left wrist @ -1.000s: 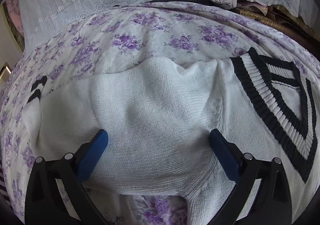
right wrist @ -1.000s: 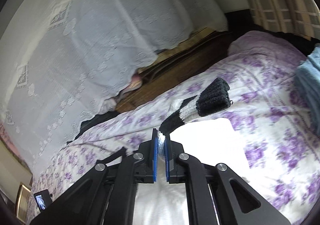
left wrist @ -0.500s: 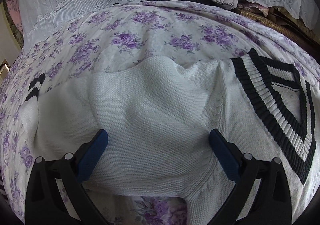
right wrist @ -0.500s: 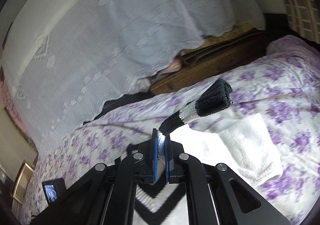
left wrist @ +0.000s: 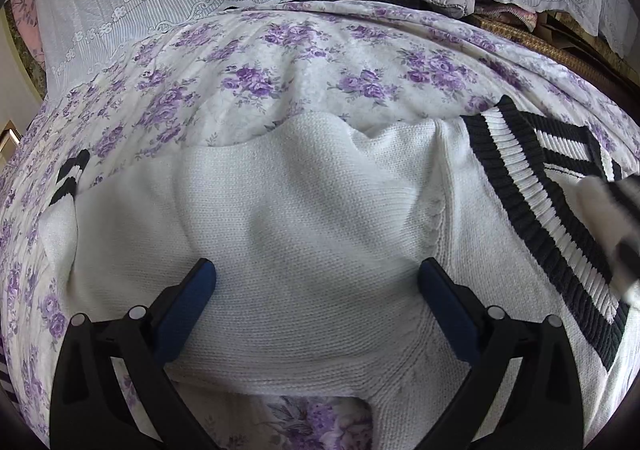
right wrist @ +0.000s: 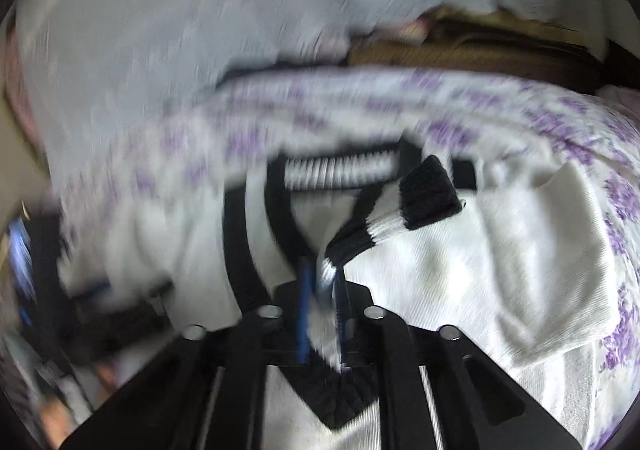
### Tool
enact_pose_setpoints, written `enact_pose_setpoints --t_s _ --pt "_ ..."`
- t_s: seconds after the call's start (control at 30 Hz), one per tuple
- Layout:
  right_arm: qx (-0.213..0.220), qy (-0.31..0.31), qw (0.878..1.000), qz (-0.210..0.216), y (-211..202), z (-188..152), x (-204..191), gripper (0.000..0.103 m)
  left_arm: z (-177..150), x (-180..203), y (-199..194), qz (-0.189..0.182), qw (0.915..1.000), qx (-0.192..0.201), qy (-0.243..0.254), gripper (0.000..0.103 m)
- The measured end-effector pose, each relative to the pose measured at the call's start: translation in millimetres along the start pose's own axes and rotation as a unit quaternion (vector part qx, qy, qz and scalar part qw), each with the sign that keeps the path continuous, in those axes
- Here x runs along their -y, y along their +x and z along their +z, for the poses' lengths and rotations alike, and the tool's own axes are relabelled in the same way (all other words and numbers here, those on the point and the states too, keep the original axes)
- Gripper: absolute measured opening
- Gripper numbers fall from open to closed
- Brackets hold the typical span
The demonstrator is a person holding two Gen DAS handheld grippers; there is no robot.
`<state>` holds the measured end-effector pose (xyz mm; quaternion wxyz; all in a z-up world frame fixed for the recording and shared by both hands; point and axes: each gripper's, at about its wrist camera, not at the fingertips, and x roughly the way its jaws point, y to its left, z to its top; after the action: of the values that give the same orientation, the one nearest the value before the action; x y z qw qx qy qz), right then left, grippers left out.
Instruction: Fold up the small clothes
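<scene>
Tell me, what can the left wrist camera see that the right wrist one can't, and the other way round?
Only the left wrist view shows the left gripper, open over the white sweater's folded sleeve, and the far striped cuff. Only the right wrist view, though blurred, shows the right gripper shut on the other sleeve's cuff. Both show the striped V-neck collar and the purple-flowered bedsheet.

Blurred by motion throughout the right wrist view: lace curtain (right wrist: 192, 22), floral bedspread (right wrist: 400, 98). Sweater (left wrist: 320, 234) cut off at right edge.
</scene>
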<state>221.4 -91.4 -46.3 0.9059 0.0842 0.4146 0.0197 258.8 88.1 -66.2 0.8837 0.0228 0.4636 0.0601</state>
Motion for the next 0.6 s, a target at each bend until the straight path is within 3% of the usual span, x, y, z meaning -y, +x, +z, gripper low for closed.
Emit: enact_pose_setpoints --t_s 0.07,0.1,0.2,0.27,0.33,0.43,0.5,0.6 --pt "-0.004 -0.029 1.000 -0.003 -5.6 -6.6 -3.6 0.029 0.8 -1.0 0.0 -0.003 1.0000 -0.002 0.000 0.099" --pt "-0.002 -0.040 0.999 0.002 -11.8 -8.8 -2.3 0.037 1.2 -1.8 -0.7 -0.005 1.0000 -0.003 0.000 0.099" --pt "0.008 -0.078 0.996 0.048 -39.6 -14.9 1.2 0.054 2.3 -4.3 -5.7 -0.021 0.9997 -0.006 -0.007 0.099" --pt "0.021 -0.107 0.991 0.072 -56.8 -17.5 2.4 0.061 2.4 -2.4 -10.3 -0.035 0.9994 -0.005 -0.006 0.099" --pt "0.031 -0.113 0.991 0.064 -62.7 -11.3 6.3 0.063 0.1 2.6 -14.0 -0.025 0.9997 0.002 0.002 0.099" --pt "-0.013 0.017 0.995 0.096 -50.6 0.4 48.5 0.063 -3.8 10.3 -18.4 -0.002 0.9998 0.014 0.013 0.099" --pt "-0.050 0.128 0.982 0.134 -34.1 -0.6 82.2 0.052 -5.2 15.8 -23.1 0.001 0.9994 0.024 0.026 0.099" --pt "-0.061 0.215 0.962 0.154 -15.8 -3.5 108.2 0.040 -5.4 21.9 -28.7 0.002 0.9985 0.036 0.041 0.099"
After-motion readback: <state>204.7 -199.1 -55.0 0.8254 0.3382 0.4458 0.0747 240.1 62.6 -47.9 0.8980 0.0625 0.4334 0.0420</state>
